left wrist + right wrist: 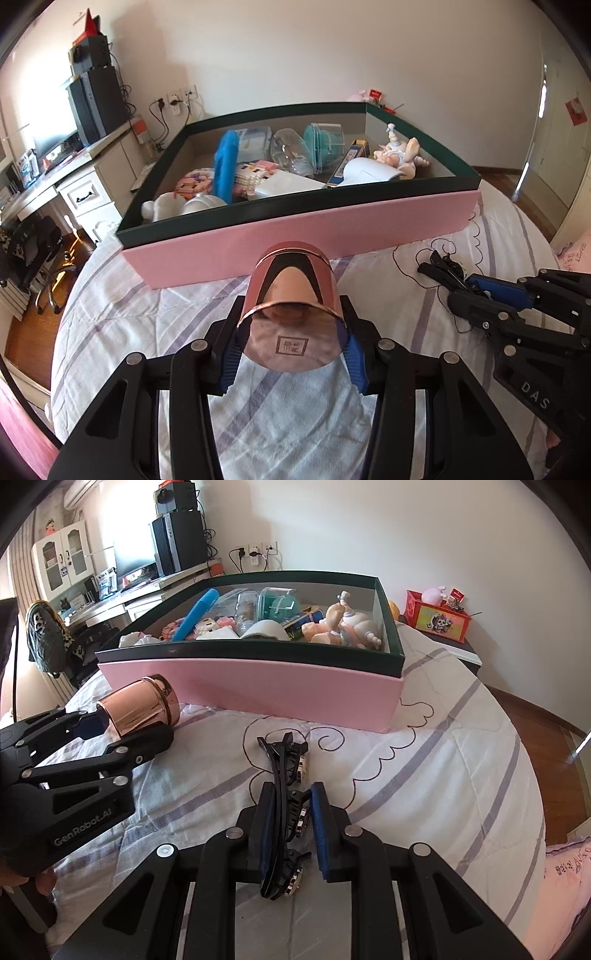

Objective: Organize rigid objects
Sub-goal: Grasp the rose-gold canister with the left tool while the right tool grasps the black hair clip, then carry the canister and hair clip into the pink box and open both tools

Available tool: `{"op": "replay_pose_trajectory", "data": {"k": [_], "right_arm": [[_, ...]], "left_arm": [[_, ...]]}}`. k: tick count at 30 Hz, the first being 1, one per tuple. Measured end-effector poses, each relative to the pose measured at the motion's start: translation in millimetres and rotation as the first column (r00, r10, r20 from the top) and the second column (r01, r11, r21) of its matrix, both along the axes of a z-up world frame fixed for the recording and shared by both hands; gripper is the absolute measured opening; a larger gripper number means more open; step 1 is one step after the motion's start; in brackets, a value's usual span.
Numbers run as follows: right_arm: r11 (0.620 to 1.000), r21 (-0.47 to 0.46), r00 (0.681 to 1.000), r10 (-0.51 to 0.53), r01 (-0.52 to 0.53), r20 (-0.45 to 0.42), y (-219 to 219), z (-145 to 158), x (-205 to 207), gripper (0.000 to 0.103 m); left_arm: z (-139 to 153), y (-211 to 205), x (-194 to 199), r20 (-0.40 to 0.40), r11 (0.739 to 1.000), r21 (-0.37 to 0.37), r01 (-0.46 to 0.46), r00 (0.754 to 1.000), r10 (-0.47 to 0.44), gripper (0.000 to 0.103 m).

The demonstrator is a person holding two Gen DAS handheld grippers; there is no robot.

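While the left gripper [291, 354] is pinching a copper tin [293, 306] on the bed [424, 775], its jaws' contact hidden, the right gripper [293, 830] is clamping a black hair clip [282, 797]; a crowded box [314, 232] is standing just beyond.

Left gripper [291, 354]: matte black plastic linkage frame with triangular cut-outs, lower centre of the left wrist view. Round silver pivot pins at each joint. Two ribbed blue pads [229, 369] line the inner finger faces. Side plate, seen at lower left of the right wrist view, bears white raised lettering "GenRobot.AI".

Right gripper [291, 827]: same black frame, silver pins, ribbed blue pads [320, 830], lower centre of the right wrist view. At the right edge of the left wrist view its side carries letters "DAS", the rest cut off.
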State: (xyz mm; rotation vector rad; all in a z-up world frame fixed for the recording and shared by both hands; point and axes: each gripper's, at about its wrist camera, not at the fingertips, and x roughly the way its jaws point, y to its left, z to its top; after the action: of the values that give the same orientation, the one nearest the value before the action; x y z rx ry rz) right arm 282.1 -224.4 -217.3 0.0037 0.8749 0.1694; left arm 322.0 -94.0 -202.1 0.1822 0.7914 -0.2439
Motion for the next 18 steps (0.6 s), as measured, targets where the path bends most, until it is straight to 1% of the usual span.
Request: {"op": "replay_pose_trajectory", "data": {"k": [5, 9, 12, 15, 16, 18], "right_arm": [[1.0, 0.023, 0.995, -0.02, 0.018, 0.101, 4, 16, -21, 0.019], [0.998, 0.052, 0.973, -0.039, 0.028, 0.226, 12, 40, -50, 0.019], [0.998, 0.057, 0.944, -0.046, 0.029, 0.326, 21, 64, -74, 0.019], [0.999, 0.049, 0.903, -0.042, 0.023, 0.429, 31, 90, -99, 0.019], [0.999, 0.045, 0.887, -0.042, 0.025, 0.459, 35, 97, -107, 0.019], [0.999, 0.031, 0.868, -0.037, 0.025, 0.496, 42, 109, -118, 0.019]], "left_arm": [[15, 18, -30, 0.075, 0.997, -0.053, -0.055, 0.995, 0.058, 0.047], [37, 33, -57, 0.168, 0.991, -0.087, -0.1, 0.979, 0.114, 0.047], [59, 43, -79, 0.258, 0.987, -0.104, -0.122, 0.955, 0.145, 0.047], [80, 52, -100, 0.352, 0.982, -0.116, -0.15, 0.918, 0.182, 0.047], [86, 55, -107, 0.377, 0.98, -0.127, -0.152, 0.907, 0.189, 0.047], [95, 59, -117, 0.4, 0.979, -0.145, -0.147, 0.896, 0.193, 0.047]]}}
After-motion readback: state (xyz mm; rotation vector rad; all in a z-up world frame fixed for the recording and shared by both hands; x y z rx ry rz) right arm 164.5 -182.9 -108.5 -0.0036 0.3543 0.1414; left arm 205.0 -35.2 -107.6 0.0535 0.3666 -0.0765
